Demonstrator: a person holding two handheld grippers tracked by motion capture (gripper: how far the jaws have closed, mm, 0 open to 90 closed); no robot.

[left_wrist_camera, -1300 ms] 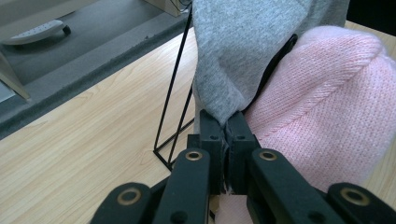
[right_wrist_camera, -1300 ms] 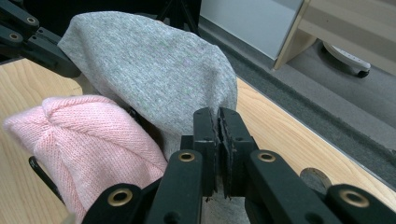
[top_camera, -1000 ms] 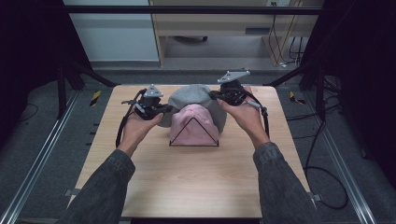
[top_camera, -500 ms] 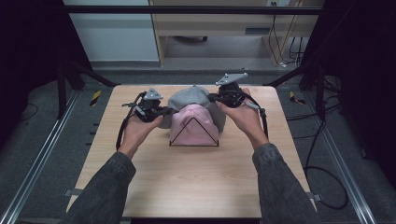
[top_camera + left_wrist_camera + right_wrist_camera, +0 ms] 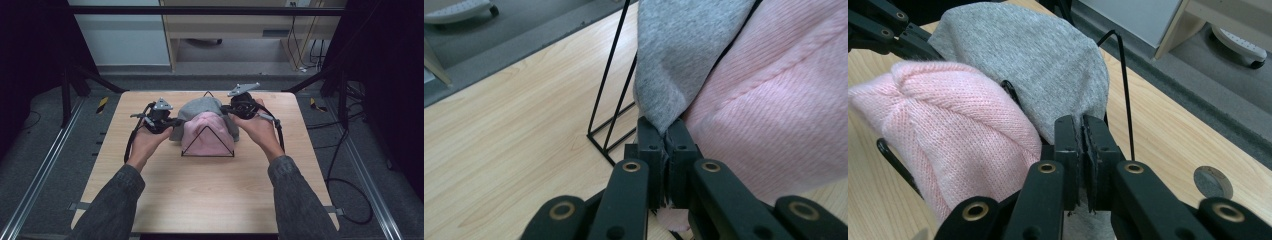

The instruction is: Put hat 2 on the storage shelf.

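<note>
High view: the wooden worktop (image 5: 210, 200) carries a black wire stand (image 5: 207, 142) near its far edge, with a grey beanie (image 5: 200, 107) half over it behind a pink knit beanie (image 5: 207, 135). Left tool (image 5: 663, 142) and right tool (image 5: 1080, 137) are both clamped tight on the grey hem. Uneven pulling could topple the light stand or drag the pink beanie off.
</note>
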